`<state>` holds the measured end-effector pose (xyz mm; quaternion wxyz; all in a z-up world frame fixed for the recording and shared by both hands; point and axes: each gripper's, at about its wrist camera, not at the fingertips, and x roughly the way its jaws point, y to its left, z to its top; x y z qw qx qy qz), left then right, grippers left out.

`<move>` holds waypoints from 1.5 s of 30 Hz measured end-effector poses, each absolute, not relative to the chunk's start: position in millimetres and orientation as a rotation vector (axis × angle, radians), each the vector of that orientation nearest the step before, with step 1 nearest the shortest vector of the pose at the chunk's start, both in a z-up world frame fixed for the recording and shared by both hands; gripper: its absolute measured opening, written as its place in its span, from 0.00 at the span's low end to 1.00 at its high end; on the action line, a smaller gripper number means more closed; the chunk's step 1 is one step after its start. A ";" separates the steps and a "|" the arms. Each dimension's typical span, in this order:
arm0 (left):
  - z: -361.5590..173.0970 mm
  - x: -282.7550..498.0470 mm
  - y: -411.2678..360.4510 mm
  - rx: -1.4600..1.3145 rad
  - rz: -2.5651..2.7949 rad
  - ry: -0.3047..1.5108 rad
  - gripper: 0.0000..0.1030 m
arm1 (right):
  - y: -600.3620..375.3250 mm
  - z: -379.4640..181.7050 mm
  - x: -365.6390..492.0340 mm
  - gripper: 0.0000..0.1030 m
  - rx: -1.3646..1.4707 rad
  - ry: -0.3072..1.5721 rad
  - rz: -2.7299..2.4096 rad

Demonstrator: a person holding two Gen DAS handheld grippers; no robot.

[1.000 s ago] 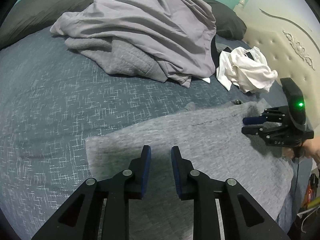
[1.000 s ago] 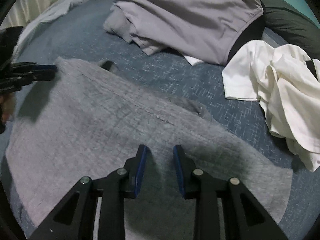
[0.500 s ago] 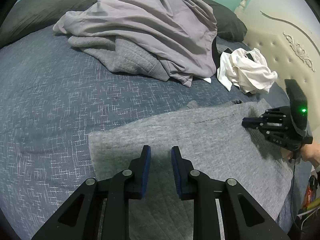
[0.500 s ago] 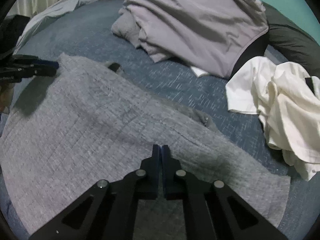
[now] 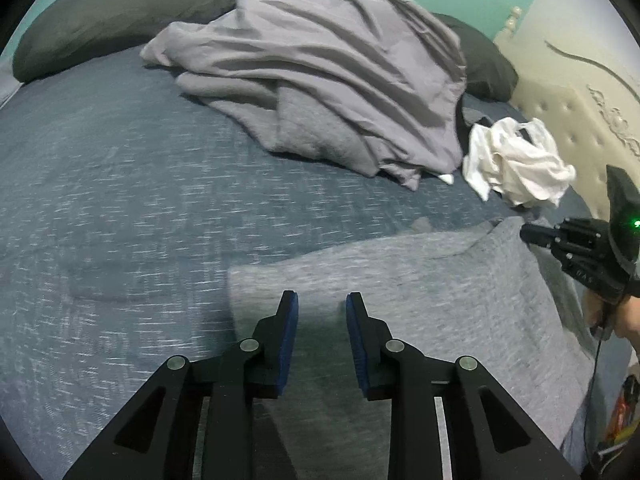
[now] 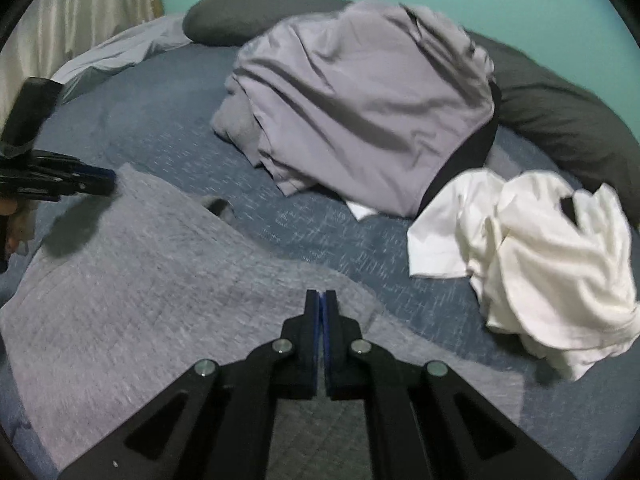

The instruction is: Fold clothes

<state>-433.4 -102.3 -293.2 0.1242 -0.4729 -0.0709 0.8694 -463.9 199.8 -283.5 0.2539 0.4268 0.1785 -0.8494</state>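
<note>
A grey knit garment lies spread flat on the blue bedcover. My left gripper hovers over its near left corner. Its jaws are opening, and cloth shows below the gap, but the pads do not press on it. In the right wrist view, my right gripper is shut on the grey garment at its edge, and the cloth rises in a ridge to the tips. The left wrist view shows that right gripper holding up the garment's far right corner. From the right wrist camera, the left gripper hangs by the opposite corner.
A heap of lilac-grey clothes sits at mid-bed, with a crumpled white garment to its right. Dark pillows line the back edge. A cream padded headboard stands at the right. A hand holds the right gripper.
My right gripper closed on the grey garment's edge and lifted it slightly. The left gripper's jaws have spread a little and it stayed over the same corner.
</note>
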 end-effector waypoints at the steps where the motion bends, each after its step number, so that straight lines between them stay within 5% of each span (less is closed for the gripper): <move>1: -292.8 -433.2 -106.6 -1.379 2.556 -0.215 0.27 | 197.9 -287.3 -466.2 0.01 1.184 0.497 -2.305; 6: -297.1 -432.4 -127.3 -1.381 2.586 -0.295 0.38 | 190.3 -314.2 -475.1 0.01 1.278 0.540 -2.273; 11: -310.7 -435.6 -134.7 -1.418 2.547 -0.352 0.39 | 189.5 -316.4 -476.9 0.01 1.288 0.560 -2.269; 14: -315.6 -437.7 -136.9 -1.411 2.526 -0.385 0.38 | 190.2 -314.2 -477.0 0.01 1.276 0.561 -2.279; 16: -318.1 -438.7 -138.4 -1.405 2.515 -0.390 0.17 | 192.2 -311.4 -476.8 0.01 1.262 0.551 -2.294; 19: -317.9 -438.2 -135.8 -1.389 2.505 -0.384 0.04 | 195.3 -306.1 -476.1 0.01 1.231 0.540 -2.316; 29: -288.9 -423.9 -153.8 -1.233 2.614 -0.426 0.03 | 200.6 -288.0 -472.6 0.01 1.138 0.519 -2.386; 38: -314.1 -443.8 -147.1 -1.353 2.600 -0.414 0.03 | 191.8 -307.6 -479.9 0.01 1.240 0.542 -2.352; 45: -320.1 -445.0 -148.4 -1.381 2.583 -0.447 0.06 | 210.6 -299.2 -497.1 0.02 1.295 0.308 -2.331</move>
